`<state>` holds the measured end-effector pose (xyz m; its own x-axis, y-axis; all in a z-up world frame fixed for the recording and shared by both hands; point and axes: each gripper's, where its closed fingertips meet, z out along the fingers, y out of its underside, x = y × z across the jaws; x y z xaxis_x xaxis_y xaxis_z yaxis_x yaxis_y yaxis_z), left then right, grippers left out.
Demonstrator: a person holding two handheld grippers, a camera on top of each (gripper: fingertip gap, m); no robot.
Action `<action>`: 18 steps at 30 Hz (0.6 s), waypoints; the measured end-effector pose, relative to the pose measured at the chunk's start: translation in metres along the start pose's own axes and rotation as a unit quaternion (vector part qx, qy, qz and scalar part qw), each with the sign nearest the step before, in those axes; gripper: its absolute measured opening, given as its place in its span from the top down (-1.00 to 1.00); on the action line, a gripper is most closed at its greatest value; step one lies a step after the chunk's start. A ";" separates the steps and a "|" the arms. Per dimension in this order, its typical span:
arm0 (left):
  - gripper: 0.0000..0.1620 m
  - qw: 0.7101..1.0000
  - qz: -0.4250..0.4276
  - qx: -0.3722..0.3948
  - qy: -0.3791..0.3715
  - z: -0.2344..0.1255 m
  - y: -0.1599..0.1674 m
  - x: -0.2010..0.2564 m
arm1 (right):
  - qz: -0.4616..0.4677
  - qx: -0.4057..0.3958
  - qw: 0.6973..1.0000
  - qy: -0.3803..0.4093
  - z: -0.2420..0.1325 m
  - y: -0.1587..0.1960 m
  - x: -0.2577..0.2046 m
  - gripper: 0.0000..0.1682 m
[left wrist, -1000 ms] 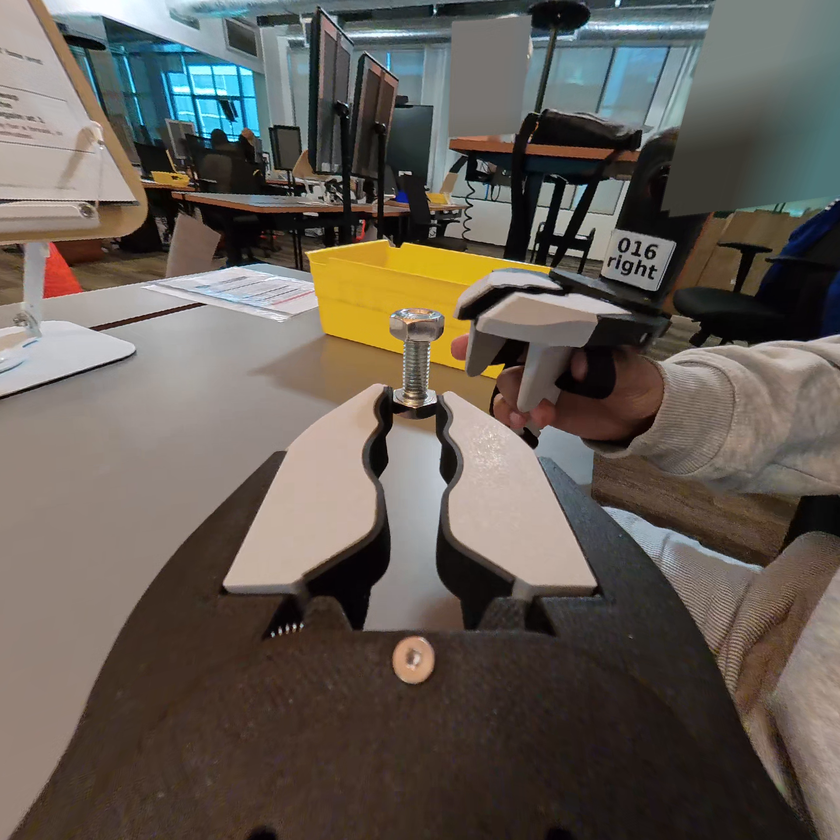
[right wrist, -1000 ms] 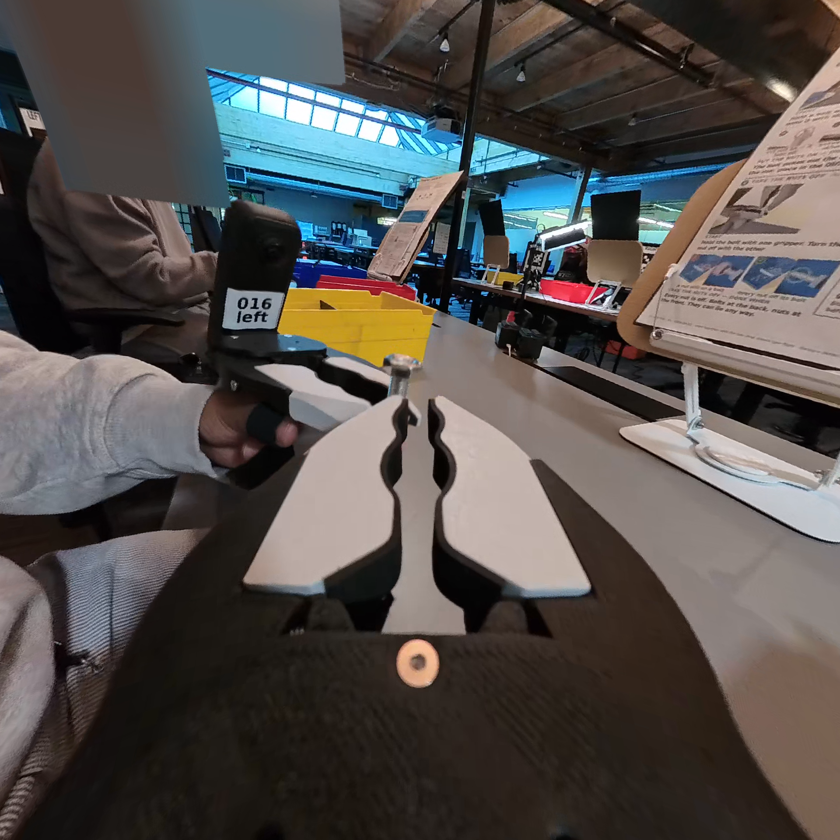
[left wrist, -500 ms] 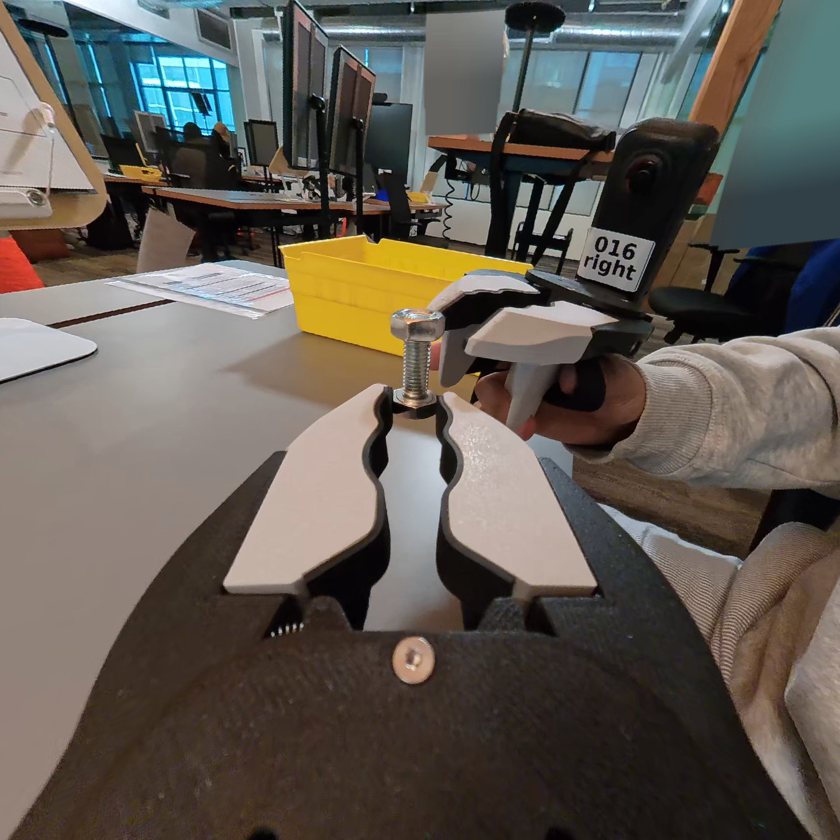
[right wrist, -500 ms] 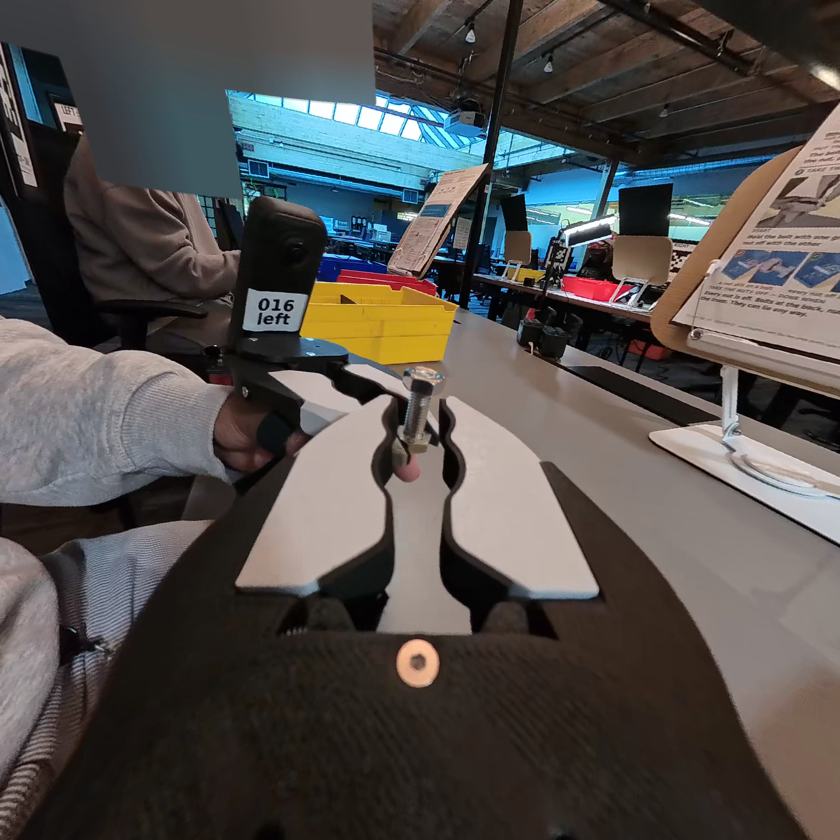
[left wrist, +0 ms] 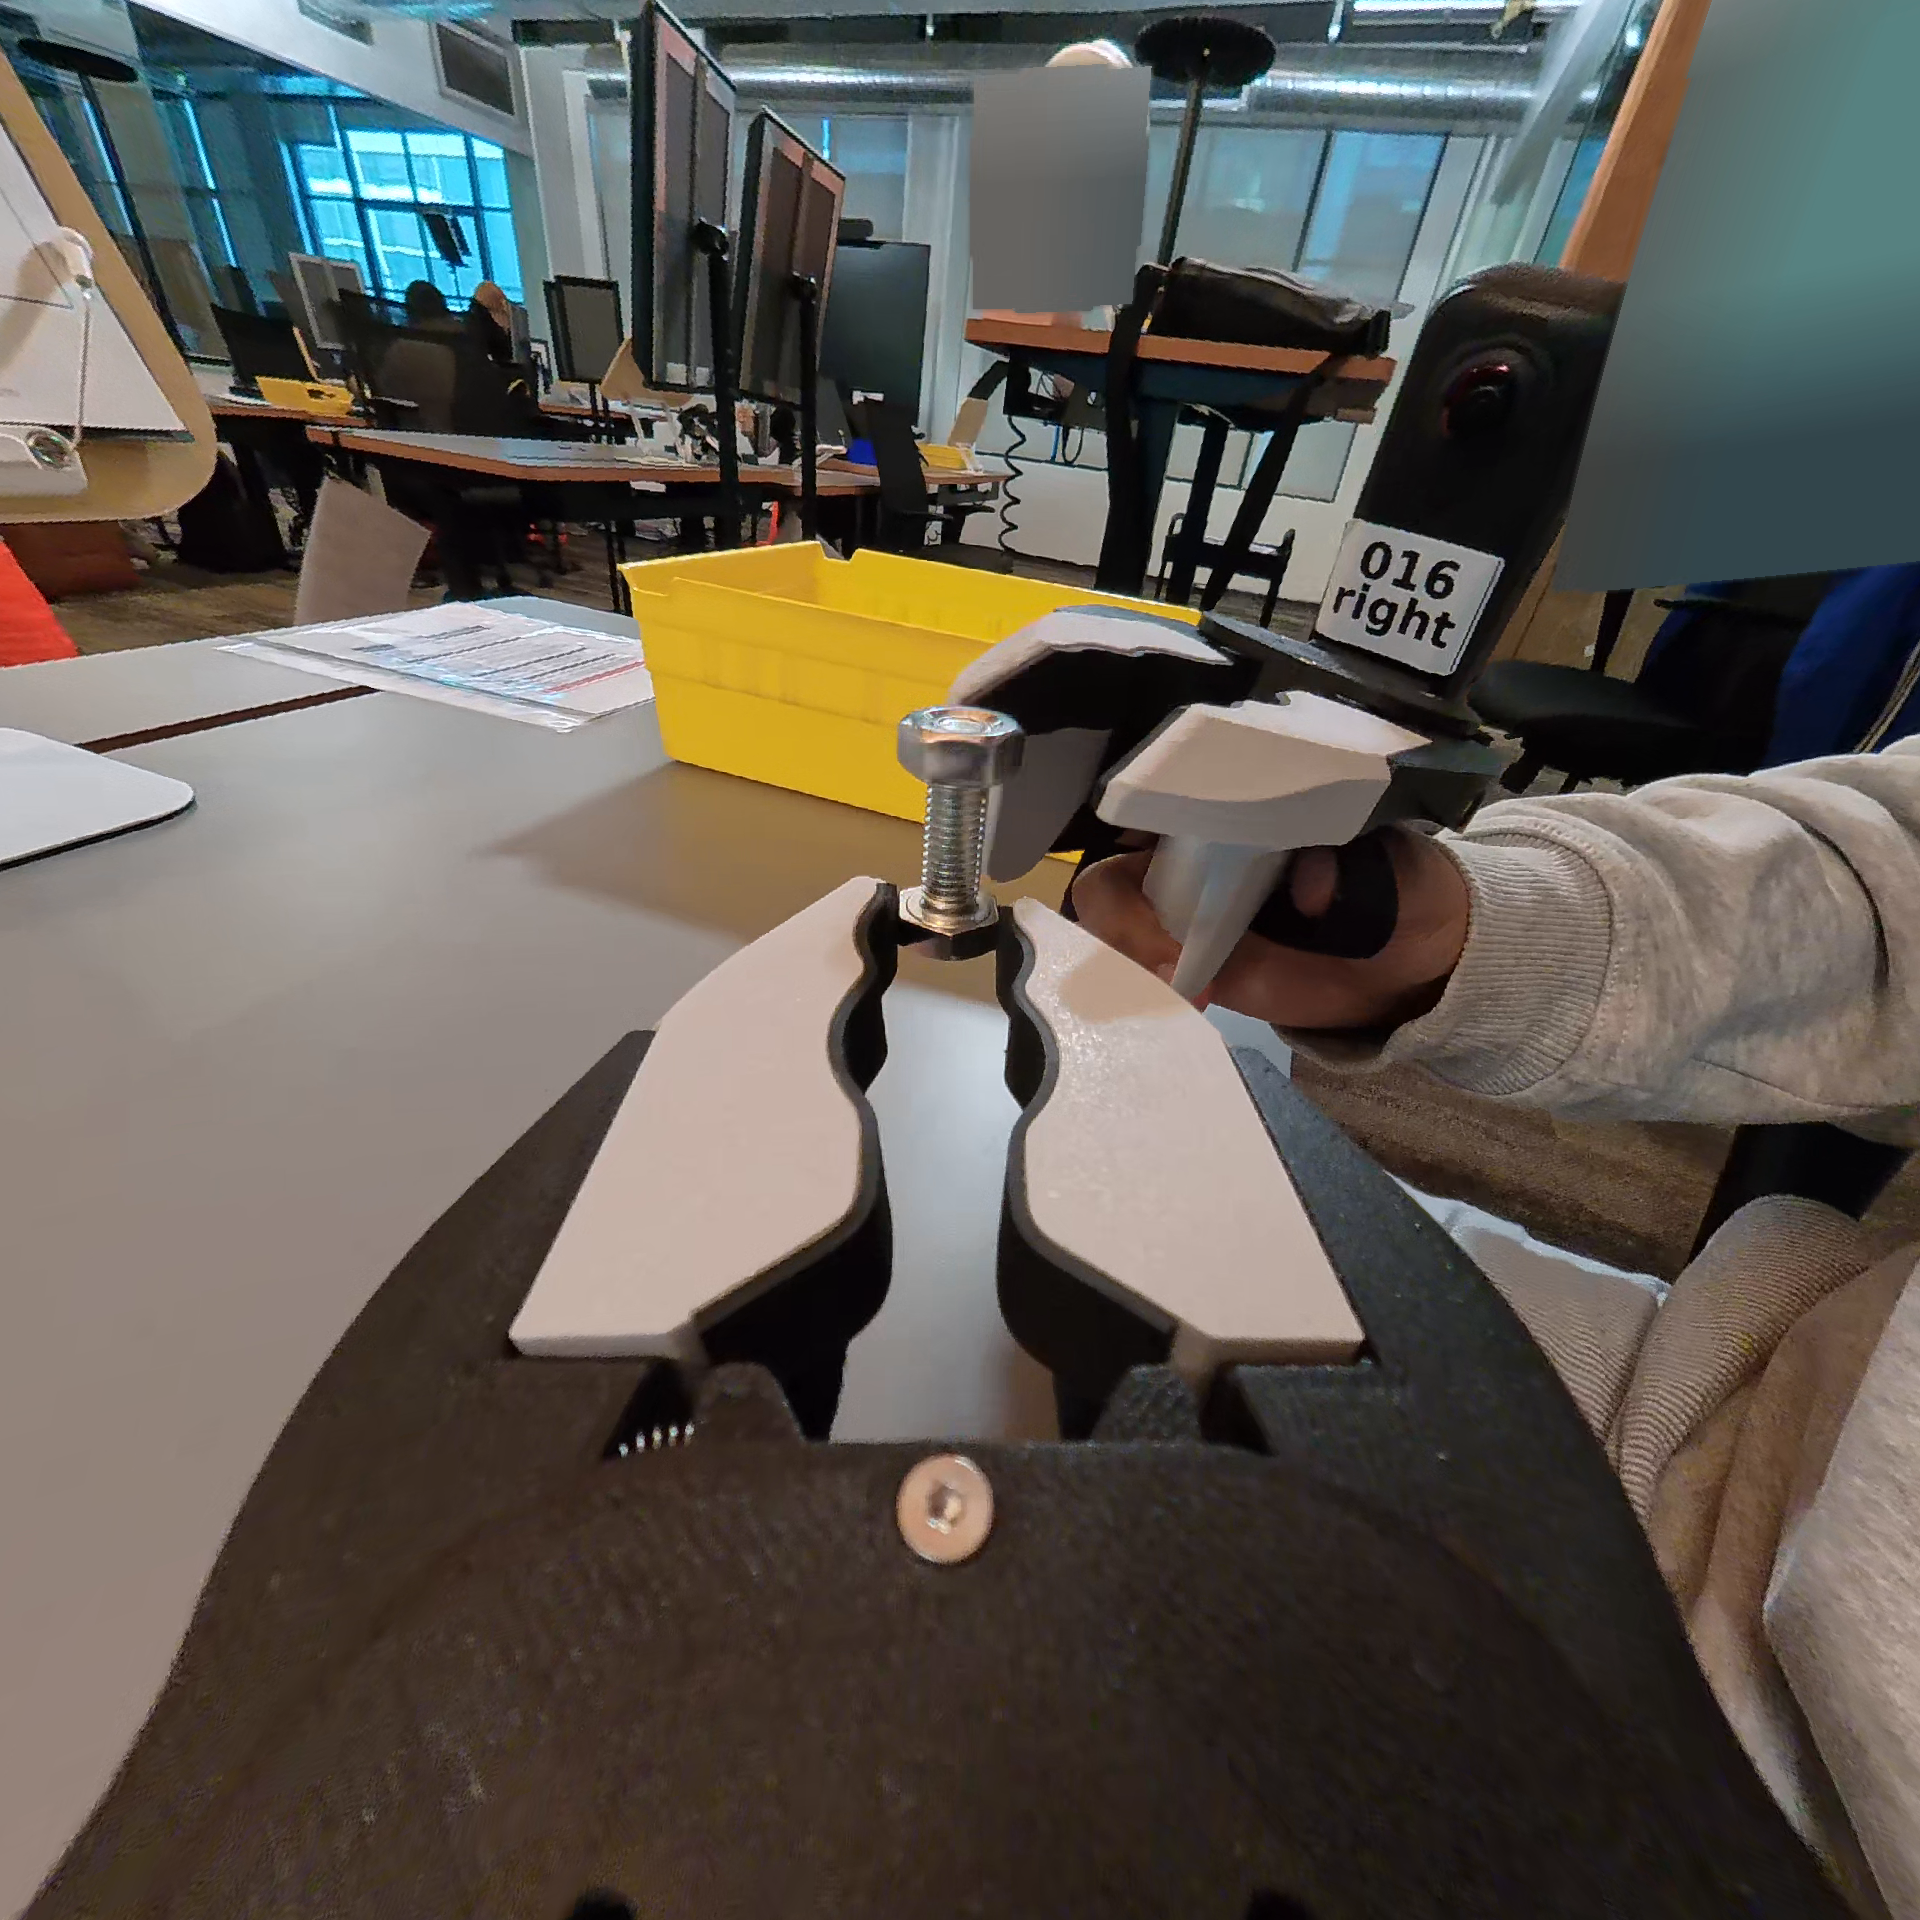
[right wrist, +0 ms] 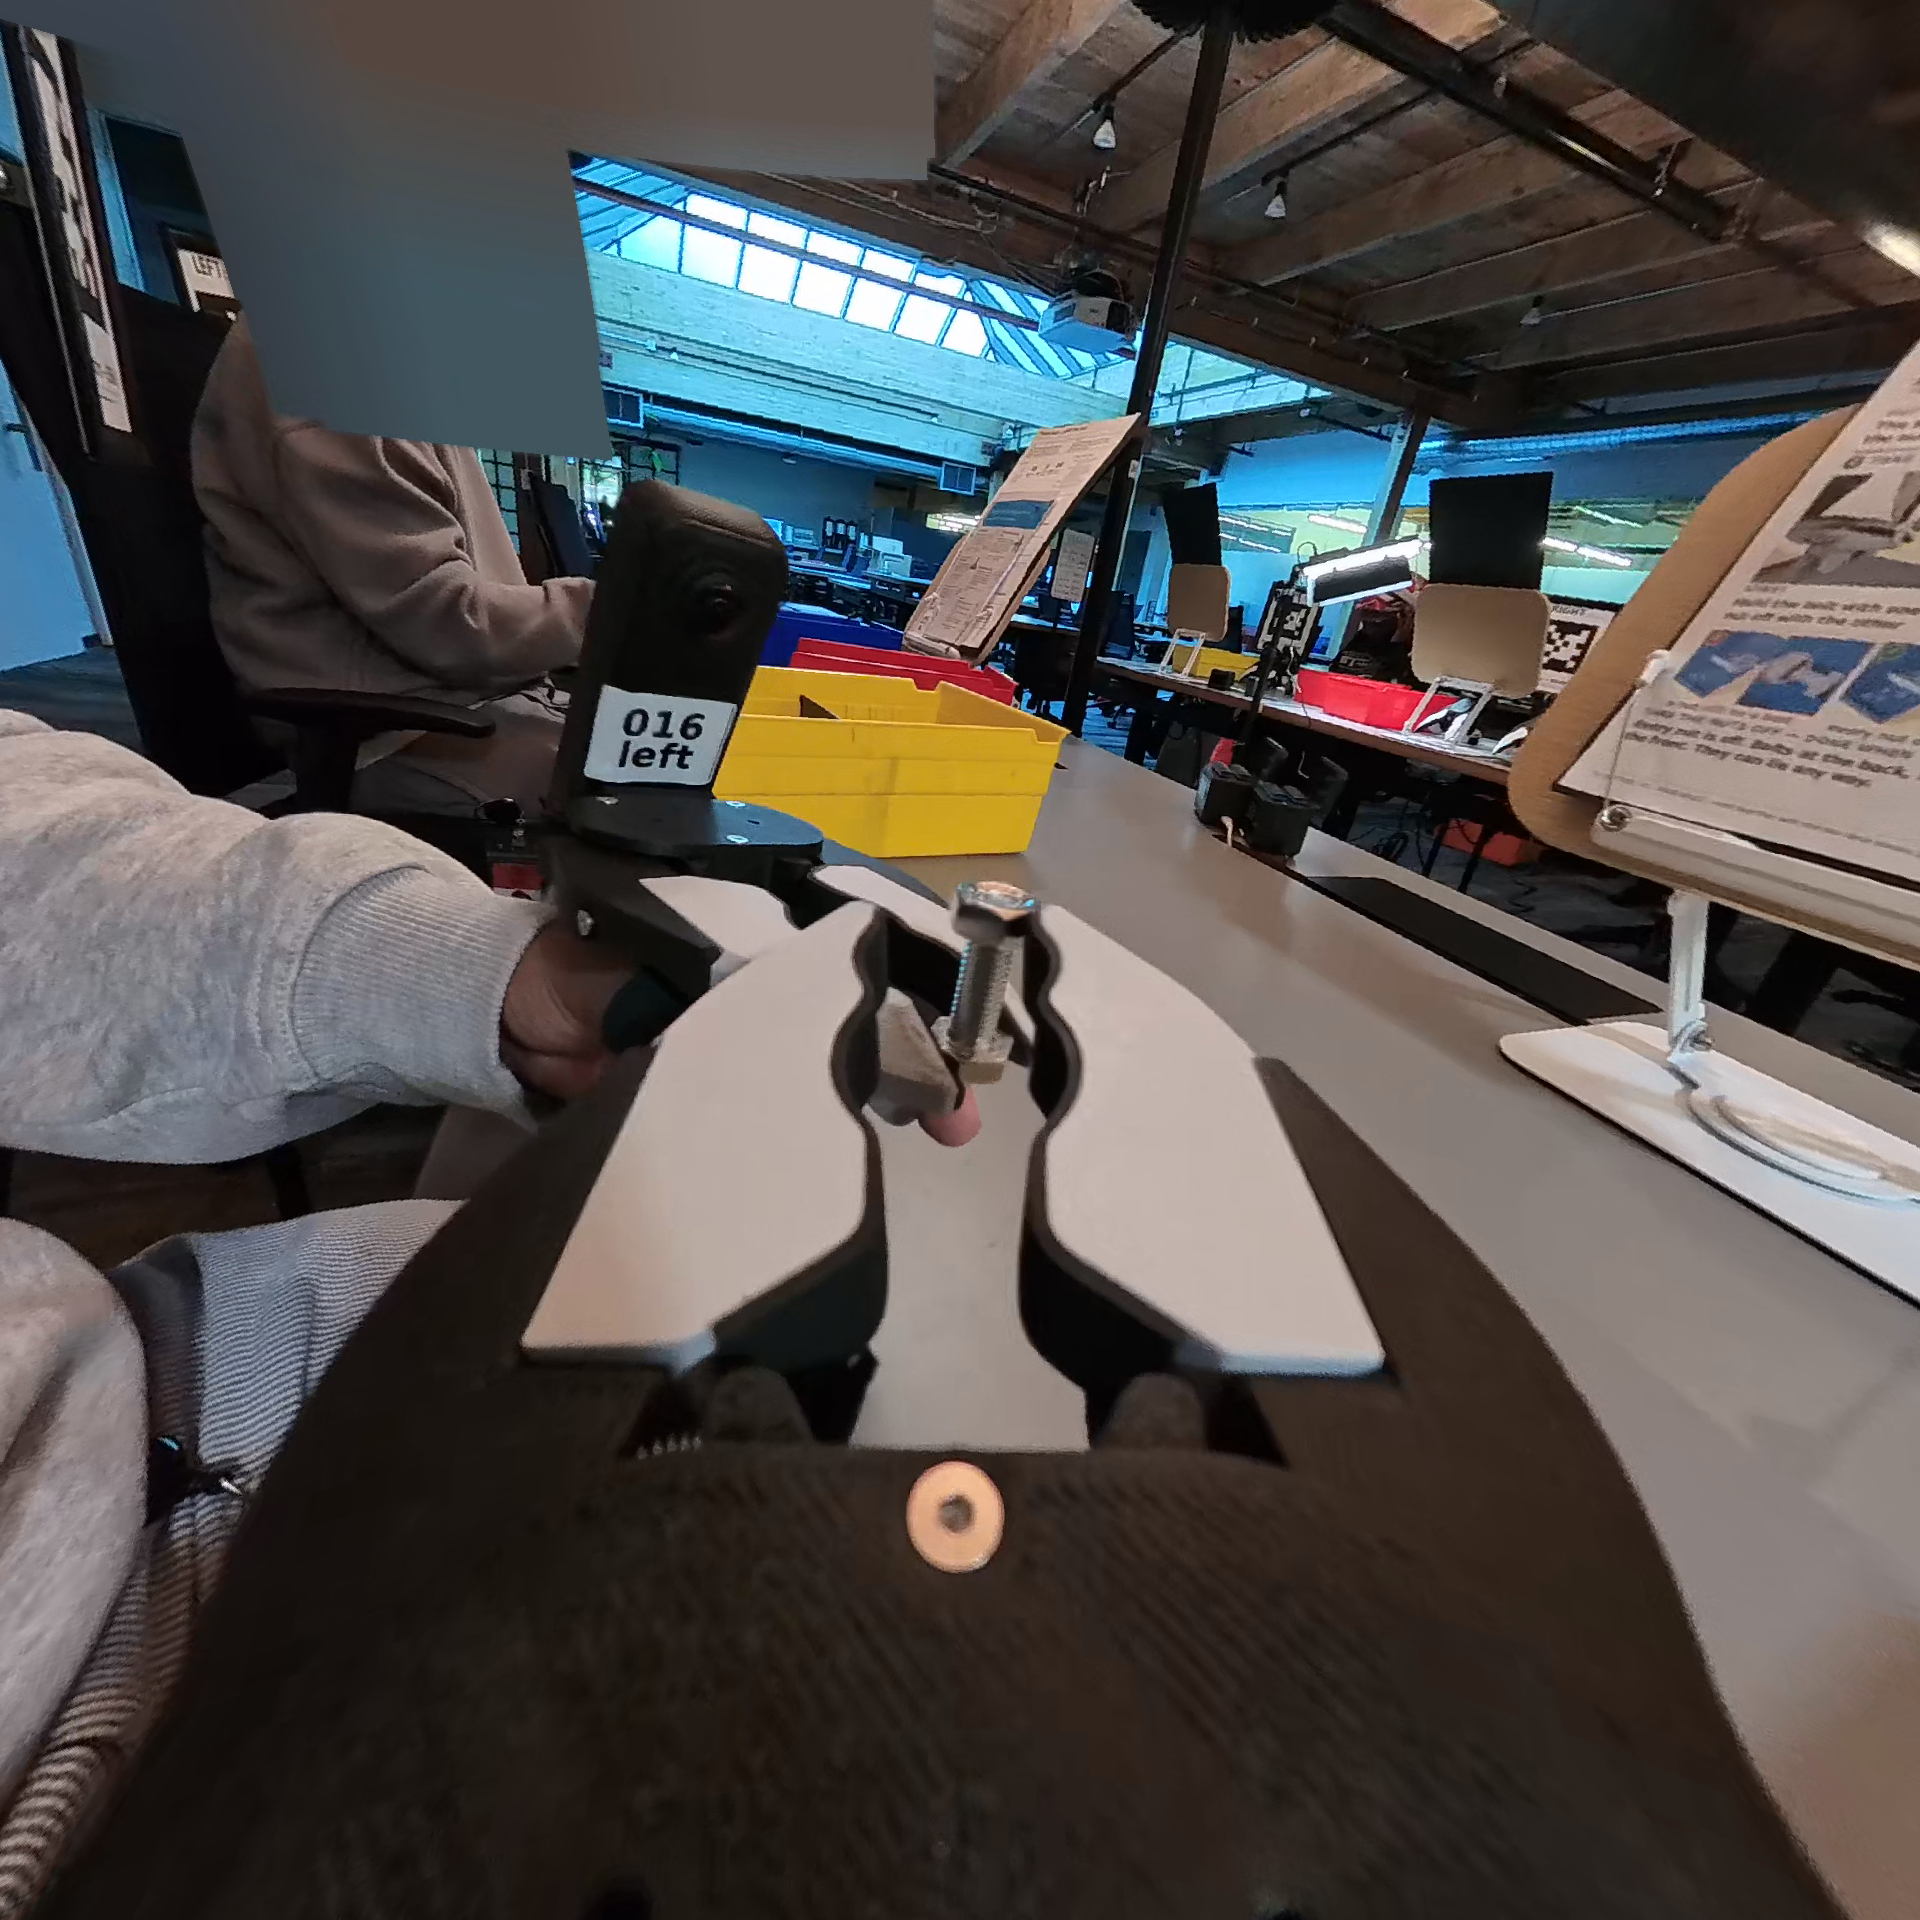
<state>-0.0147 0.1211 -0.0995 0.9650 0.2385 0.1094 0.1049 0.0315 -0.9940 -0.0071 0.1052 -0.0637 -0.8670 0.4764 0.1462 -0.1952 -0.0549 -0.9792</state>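
A silver hex bolt [left wrist: 948, 821] stands upright, head up, with a nut [left wrist: 948, 920] at its lower end, just above the grey table [left wrist: 343, 935]. My left gripper [left wrist: 948, 925] is shut on the nut and holds the bolt up. My right gripper [left wrist: 1039, 769] comes in from the right, open, with its tips at the bolt head. In the right wrist view the right gripper [right wrist: 961, 930] straddles the bolt [right wrist: 982, 977], one finger on each side, with a gap around the head. The left gripper [right wrist: 966, 1049] shows there clamped on the nut.
A yellow bin [left wrist: 810, 665] stands on the table behind the bolt, also in the right wrist view [right wrist: 883, 769]. A document stand [right wrist: 1756, 727] with a white base [right wrist: 1662, 1101] is at the right. A laminated sheet [left wrist: 457, 655] lies far left. A seated person [right wrist: 364, 582] is beside the table. Left and right tips are no more than a few centimetres apart.
My right gripper has moved in toward the bolt and opened wider; its fingers now sit on either side of the bolt. My left gripper has kept its hold, nearly still.
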 end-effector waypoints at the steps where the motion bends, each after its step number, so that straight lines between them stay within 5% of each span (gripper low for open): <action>1: 0.76 1.000 -0.004 0.002 -0.003 -0.001 0.000 -0.001 | -0.003 0.002 1.000 -0.009 -0.001 -0.002 -0.003 0.82; 4: 0.76 1.000 -0.020 0.010 -0.008 -0.002 -0.002 -0.006 | -0.003 0.011 1.000 -0.004 -0.003 -0.006 -0.002 0.89; 12: 0.76 1.000 -0.010 0.005 0.002 -0.001 -0.001 -0.001 | 0.036 0.006 0.999 0.013 0.001 0.000 0.008 0.48; 18: 0.76 1.000 -0.030 0.008 0.004 -0.002 -0.001 -0.005 | 0.049 -0.002 0.999 -0.004 0.005 0.004 0.001 0.42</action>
<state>-0.0193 0.1183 -0.0987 0.9592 0.2271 0.1683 0.1585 0.0608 -0.9855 -0.0113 0.1014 -0.0671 -0.8854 0.4621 0.0506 -0.1073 -0.0971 -0.9895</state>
